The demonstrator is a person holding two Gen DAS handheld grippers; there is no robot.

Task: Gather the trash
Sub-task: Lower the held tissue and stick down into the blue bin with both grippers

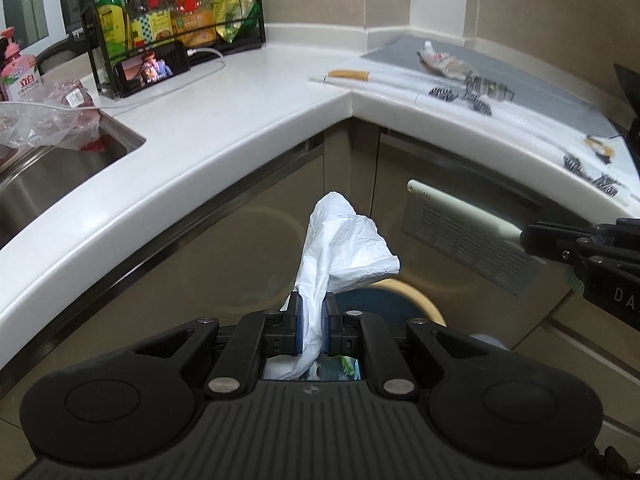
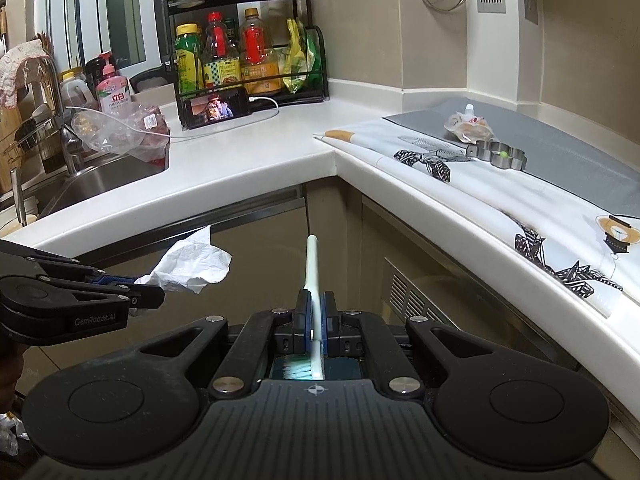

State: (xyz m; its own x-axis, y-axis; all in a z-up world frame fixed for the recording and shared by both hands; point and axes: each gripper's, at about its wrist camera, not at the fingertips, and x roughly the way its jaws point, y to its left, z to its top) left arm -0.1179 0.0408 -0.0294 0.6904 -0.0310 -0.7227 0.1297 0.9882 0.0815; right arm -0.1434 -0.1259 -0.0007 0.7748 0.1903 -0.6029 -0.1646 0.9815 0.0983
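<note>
Left wrist view: a crumpled white tissue [image 1: 344, 240] is held tight between the blue pads of the left hand-held gripper [image 1: 312, 322]. The tissue sticks up past the fingertips and is held in the air, in front of the cupboard doors under the white worktop [image 1: 248, 92]. A round bin [image 1: 420, 300] with a pale rim is seen just below and behind the tissue.

On the right side of this view, the right hand-held gripper [image 1: 528, 236] is seen from the side. A toothbrush [image 1: 460, 210] is pinched in it, and the pale handle points to the left.

In the right wrist view, the same toothbrush [image 2: 312, 272] is held between the closed pads of the right hand-held gripper [image 2: 316, 312]. The handle points far away and the green and white bristles are near the camera. The left hand-held gripper [image 2: 148, 286] and its tissue [image 2: 192, 262] are seen at the left.

On the worktop at the right, a patterned mat [image 2: 500, 184] is laid out. A crumpled wrapper [image 2: 470, 126] and a metal cookie cutter [image 2: 500, 154] are resting on it. At the far left, a metal sink [image 2: 100, 180] is seen, with a clear plastic bag [image 2: 124, 130] at its edge. A phone [image 2: 216, 108] is propped against a black rack of bottles [image 2: 240, 60].
</note>
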